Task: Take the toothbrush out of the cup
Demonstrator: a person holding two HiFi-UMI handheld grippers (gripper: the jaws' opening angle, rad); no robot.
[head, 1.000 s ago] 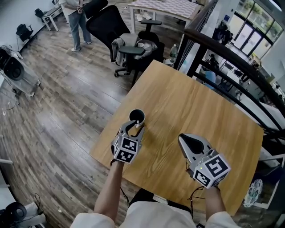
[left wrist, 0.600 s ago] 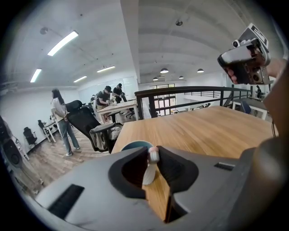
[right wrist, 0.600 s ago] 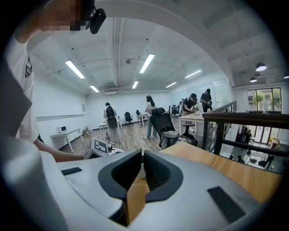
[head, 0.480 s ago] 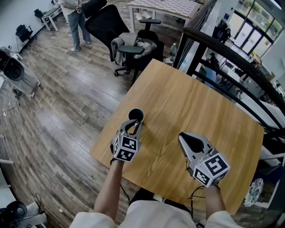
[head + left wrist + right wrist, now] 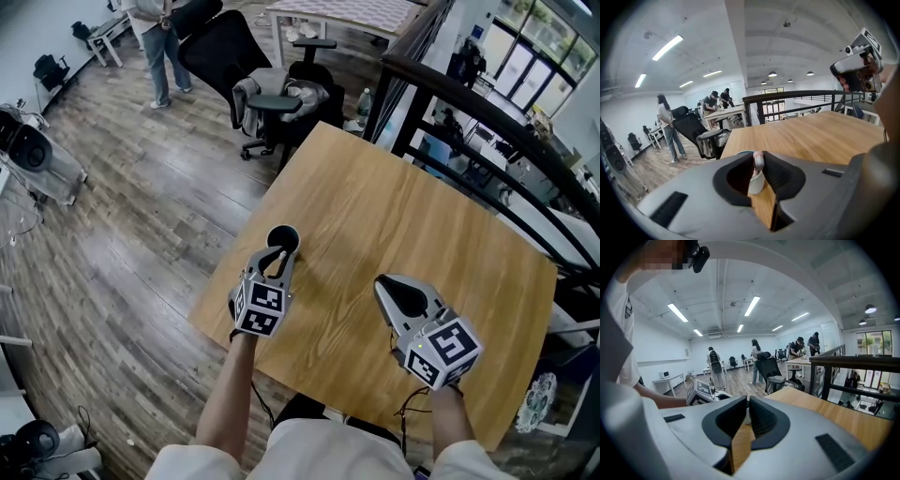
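Toothbrush [image 5: 758,163] stands in the cup [image 5: 284,236], the left gripper [image 5: 278,260] jaws closing on its top; right gripper [image 5: 747,405] jaws pressed together

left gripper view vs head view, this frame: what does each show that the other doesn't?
Only the left gripper view: the toothbrush standing between the jaws of the left tongs, which are closing on its head.
Only the head view: the cup seen from above, its dark mouth near the left edge of the table.
Both: that table, the right tongs and the black office chair beyond it.
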